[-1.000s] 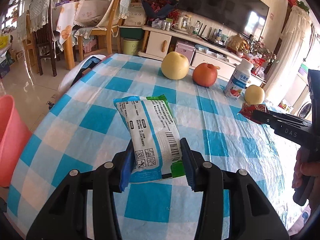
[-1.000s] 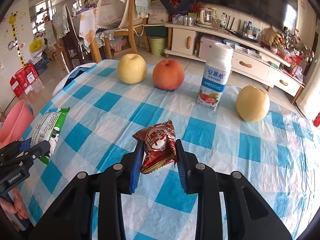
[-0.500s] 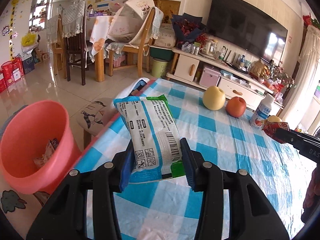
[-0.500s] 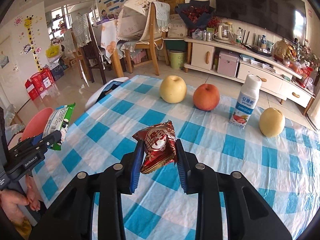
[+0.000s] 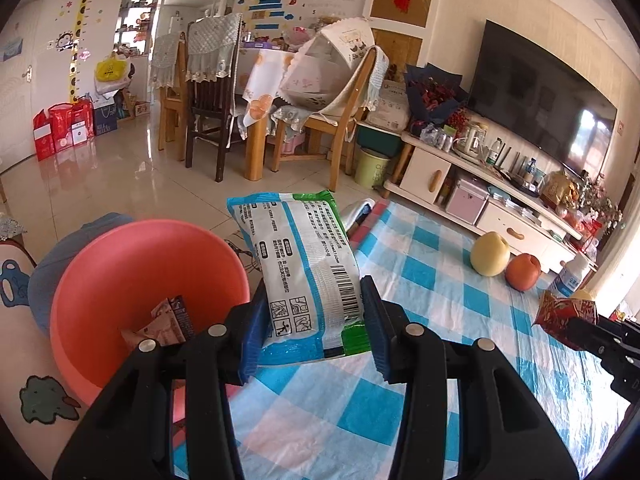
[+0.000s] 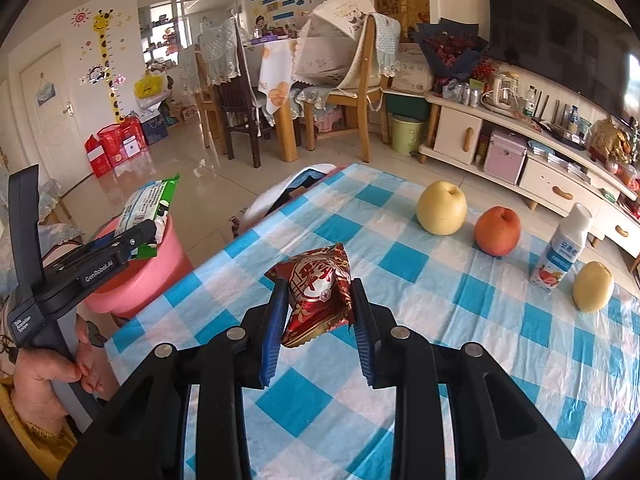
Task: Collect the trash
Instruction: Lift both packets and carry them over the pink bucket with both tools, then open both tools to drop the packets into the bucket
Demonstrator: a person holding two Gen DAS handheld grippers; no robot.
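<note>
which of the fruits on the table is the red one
The apple, sitting between the yellow pear and the yogurt drink bottle; the other two fruits are pale yellow.

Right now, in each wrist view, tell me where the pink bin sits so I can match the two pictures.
Left wrist view: pink bin at lower left, just left of the left gripper, off the table's edge.
Right wrist view: pink bin at middle left, partly hidden behind the left gripper and its white and green packet.
Shared landmark: the yellow pear beside the red apple.
</note>
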